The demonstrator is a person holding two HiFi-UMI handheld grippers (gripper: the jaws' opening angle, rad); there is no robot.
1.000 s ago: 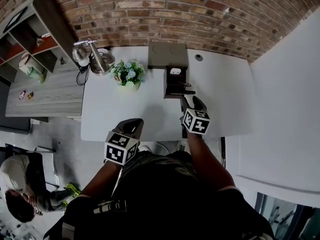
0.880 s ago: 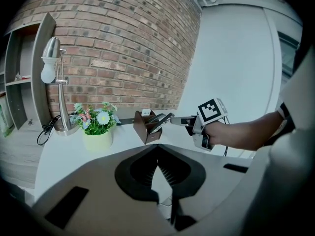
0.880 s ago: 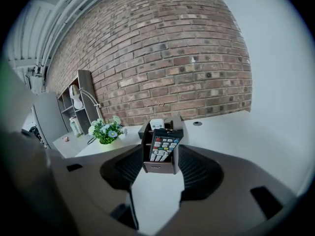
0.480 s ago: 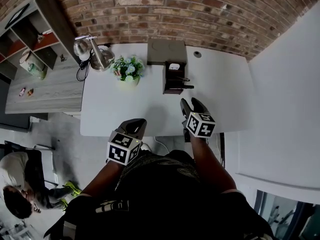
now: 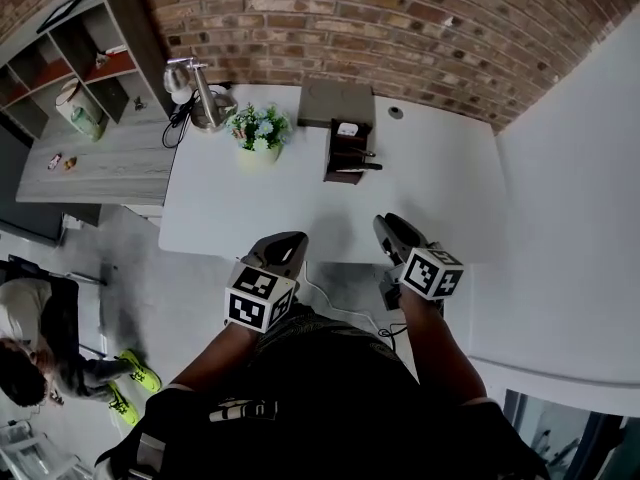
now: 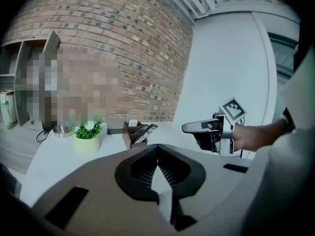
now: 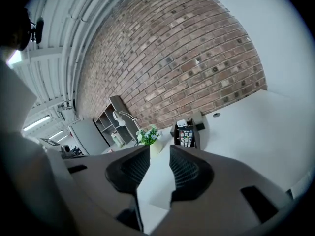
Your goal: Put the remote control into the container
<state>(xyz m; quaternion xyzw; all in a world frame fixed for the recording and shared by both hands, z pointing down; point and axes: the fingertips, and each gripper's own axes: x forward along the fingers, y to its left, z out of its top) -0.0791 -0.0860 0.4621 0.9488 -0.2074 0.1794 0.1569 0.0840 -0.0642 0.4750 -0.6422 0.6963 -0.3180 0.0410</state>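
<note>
Remote control (image 7: 186, 136): black and many-buttoned. I see it standing on end in the dark brown open-topped container (image 5: 332, 168), well ahead of both claws and touched by neither.
Right claw (image 7: 159, 147): the jaws stand apart with a plain gap and have just been closing. Nothing is between them; only white tabletop shows beyond. It is at about the near table edge.
Left claw (image 6: 157, 145): the ridged tips meet and nothing is caught between them. It sits left of the right claw, apart from it, also at the near edge.
Container: straight ahead of the right claw, and ahead and to the right of the left one. A small white item (image 5: 348, 128) sits in its far compartment.
Potted plant (image 5: 260, 128): green leaves and pale blue flowers in a white pot, ahead of the left claw and left of the container.
Grey flat box (image 5: 335, 103): just beyond the container.
White table (image 5: 440, 188): under everything named so far.
Silver desk lamp (image 5: 195, 88): beyond the plant, at the far left corner.
Red brick wall (image 5: 400, 28): behind the table, farthest from both claws.
</note>
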